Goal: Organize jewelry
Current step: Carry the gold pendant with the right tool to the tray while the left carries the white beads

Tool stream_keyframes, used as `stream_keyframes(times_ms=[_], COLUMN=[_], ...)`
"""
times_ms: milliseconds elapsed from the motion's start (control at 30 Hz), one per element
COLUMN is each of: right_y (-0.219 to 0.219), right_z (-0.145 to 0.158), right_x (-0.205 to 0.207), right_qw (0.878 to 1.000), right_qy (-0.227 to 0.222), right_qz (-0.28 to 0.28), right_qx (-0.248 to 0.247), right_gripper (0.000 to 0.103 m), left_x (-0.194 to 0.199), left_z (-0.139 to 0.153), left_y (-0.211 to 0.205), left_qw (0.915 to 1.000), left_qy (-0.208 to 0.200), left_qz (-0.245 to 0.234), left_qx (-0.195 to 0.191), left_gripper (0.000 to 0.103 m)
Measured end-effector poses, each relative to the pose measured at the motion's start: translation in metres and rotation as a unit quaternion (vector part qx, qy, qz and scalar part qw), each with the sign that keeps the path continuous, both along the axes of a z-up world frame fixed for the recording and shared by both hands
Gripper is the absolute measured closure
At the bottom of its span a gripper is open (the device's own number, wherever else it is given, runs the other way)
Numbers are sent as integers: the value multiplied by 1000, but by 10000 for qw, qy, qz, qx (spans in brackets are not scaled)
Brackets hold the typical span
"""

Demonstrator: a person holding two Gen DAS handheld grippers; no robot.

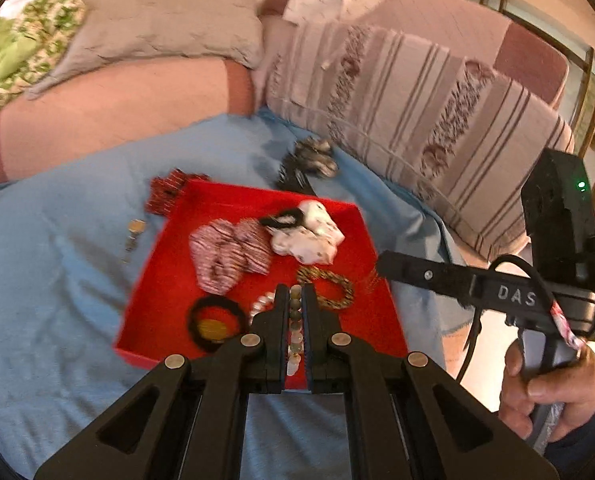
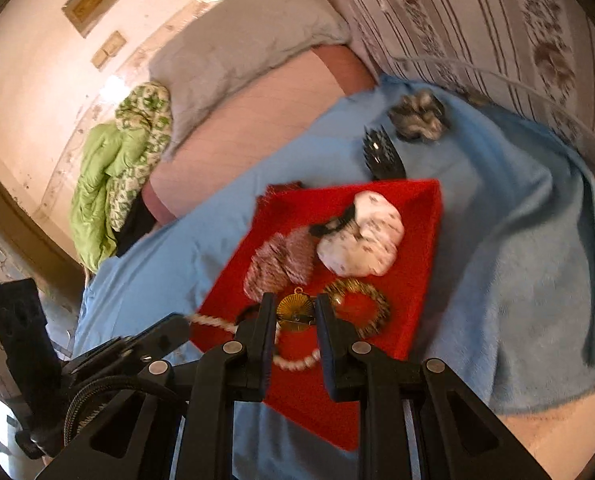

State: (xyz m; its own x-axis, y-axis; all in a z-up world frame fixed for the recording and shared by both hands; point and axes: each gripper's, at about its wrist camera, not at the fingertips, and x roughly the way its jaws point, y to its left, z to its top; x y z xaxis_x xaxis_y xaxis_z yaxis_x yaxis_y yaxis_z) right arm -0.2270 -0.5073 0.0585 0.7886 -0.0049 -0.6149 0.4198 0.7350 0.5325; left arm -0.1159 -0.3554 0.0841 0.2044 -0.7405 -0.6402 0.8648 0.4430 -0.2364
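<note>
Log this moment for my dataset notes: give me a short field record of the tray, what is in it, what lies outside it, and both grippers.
surface: blue blanket on a bed
tray: red tray, open, on the blanket
in tray: striped scrunchie; white scrunchie; gold bracelet; black hair tie; gold fan pendant
outside tray: grey scrunchie; black comb clip
left gripper: fingers closed on a beaded bracelet, above the tray
right gripper: fingers apart, empty, over the pendant

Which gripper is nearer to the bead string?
Left. The left gripper is shut on the bead string; the right gripper is apart, open around a gold pendant.
</note>
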Motion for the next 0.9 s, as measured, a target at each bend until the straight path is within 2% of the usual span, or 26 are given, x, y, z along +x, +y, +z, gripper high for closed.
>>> stream_keyframes(times_ms=[267, 467, 700, 900], right_y=[0, 5, 11, 16], right_z=[-21, -25, -31, -38], right_x=[-4, -1, 5, 10], right_qw=[9987, 9980, 9964, 9946], right_qy=[493, 606, 775, 919], right_qz=[72, 168, 347, 473], right_qx=[51, -2, -5, 24], right_gripper=[81, 81, 81, 81], left_x=[9, 21, 29, 29], left_z=[-30, -45, -59, -59], left_y=[-33, -51, -45, -40], left_qw=[9991, 9977, 9970, 9970], left_qy=[237, 267, 383, 306], left_qz=[-158, -188, -43, 26], left_qx=[309, 595, 678, 705], left_gripper=[98, 98, 98, 98])
